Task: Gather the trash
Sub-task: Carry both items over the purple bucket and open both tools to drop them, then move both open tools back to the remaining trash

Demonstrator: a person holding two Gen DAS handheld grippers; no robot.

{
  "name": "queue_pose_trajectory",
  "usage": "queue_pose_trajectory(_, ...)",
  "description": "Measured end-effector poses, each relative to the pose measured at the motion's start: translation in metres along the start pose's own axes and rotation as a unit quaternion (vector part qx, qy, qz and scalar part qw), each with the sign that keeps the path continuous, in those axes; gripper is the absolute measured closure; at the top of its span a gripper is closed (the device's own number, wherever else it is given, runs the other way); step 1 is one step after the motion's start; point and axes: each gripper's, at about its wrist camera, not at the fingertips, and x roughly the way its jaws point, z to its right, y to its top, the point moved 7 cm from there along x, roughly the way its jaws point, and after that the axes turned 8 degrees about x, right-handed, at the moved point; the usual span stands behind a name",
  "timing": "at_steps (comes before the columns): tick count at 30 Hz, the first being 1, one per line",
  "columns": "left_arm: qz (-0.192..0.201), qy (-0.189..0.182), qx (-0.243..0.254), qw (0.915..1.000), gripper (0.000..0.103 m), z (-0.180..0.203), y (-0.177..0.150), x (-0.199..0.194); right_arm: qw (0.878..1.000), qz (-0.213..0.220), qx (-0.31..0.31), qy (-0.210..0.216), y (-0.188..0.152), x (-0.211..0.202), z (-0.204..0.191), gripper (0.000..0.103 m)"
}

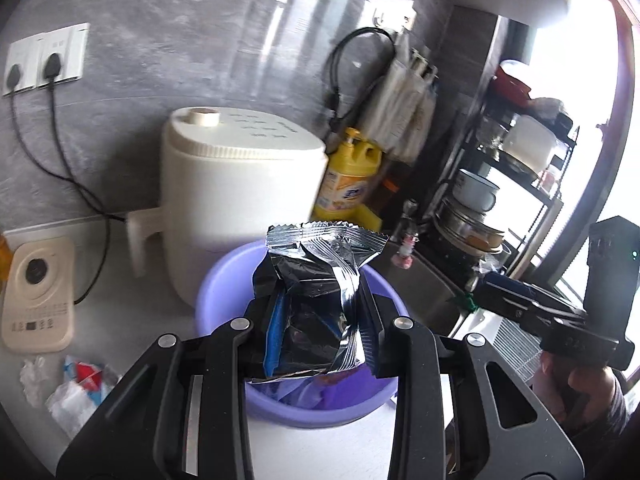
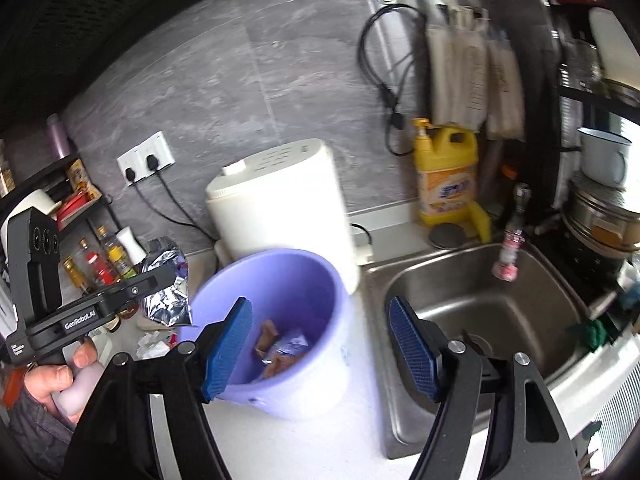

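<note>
Countertop; wrapper (image 1: 316,296) upright, seemingly above bucket (image 1: 224,280).

"GenRobot.AI" printed on left tongs (image 2: 168,276) body.

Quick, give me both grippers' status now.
Left gripper: shut on the foil wrapper, above the purple bucket.
Right gripper: open, holding nothing.

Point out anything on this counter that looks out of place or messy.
Crumpled wrappers lie loose on the countertop, left of the purple bin rather than in it. The left gripper holds a torn-open foil packet above the bin. Nothing looks spilled or broken.
</note>
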Motion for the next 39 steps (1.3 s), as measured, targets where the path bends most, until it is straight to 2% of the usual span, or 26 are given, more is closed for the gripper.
queue_pose_trajectory(3, -0.001, -0.007, 0.005, 1.0, 0.068, 0.008, 0.002, 0.008, 1.0, 0.001, 0.009, -0.01, -0.002, -0.006, 0.011, 0.033)
queue_pose_trajectory(4, -0.002, -0.007, 0.008, 0.9999, 0.052, 0.009, 0.002, 0.009, 1.0, 0.001, 0.011, -0.012, -0.002, -0.007, 0.013, 0.032)
queue_pose_trajectory(5, -0.002, -0.003, 0.009, 0.9999, 0.043, 0.01, 0.002, 0.011, 1.0, 0.0, 0.012, -0.014, -0.003, -0.008, 0.015, 0.03)
queue_pose_trajectory(6, 0.005, 0.001, 0.007, 1.0, 0.038, 0.009, 0.002, 0.009, 1.0, 0.0, 0.011, -0.015, -0.003, -0.009, 0.016, 0.028)
queue_pose_trajectory(9, 0.013, 0.008, -0.007, 0.9999, 0.036, 0.003, 0.001, 0.002, 1.0, -0.005, 0.002, -0.008, -0.004, -0.007, 0.01, 0.027)
queue_pose_trajectory(14, 0.017, 0.053, -0.033, 0.9979, 0.027, -0.026, -0.011, -0.022, 0.999, -0.022, -0.02, 0.023, -0.008, 0.007, -0.015, 0.026)
queue_pose_trajectory(19, 0.022, 0.104, -0.059, 0.9925, 0.01, -0.058, -0.026, -0.054, 0.996, -0.038, -0.051, 0.07, -0.014, 0.024, -0.056, 0.02)
queue_pose_trajectory(31, 0.016, 0.219, -0.115, 0.9688, 0.006, -0.127, -0.069, -0.133, 0.976, -0.073, -0.116, 0.167, -0.043, 0.056, -0.155, 0.009)
queue_pose_trajectory(36, 0.018, 0.247, -0.135, 0.9594, 0.006, -0.148, -0.085, -0.16, 0.963, -0.092, -0.144, 0.206, -0.06, 0.065, -0.195, 0.009)
queue_pose_trajectory(39, 0.017, 0.264, -0.15, 0.9528, 0.006, -0.162, -0.095, -0.175, 0.954, -0.11, -0.162, 0.225, -0.072, 0.073, -0.218, 0.016)
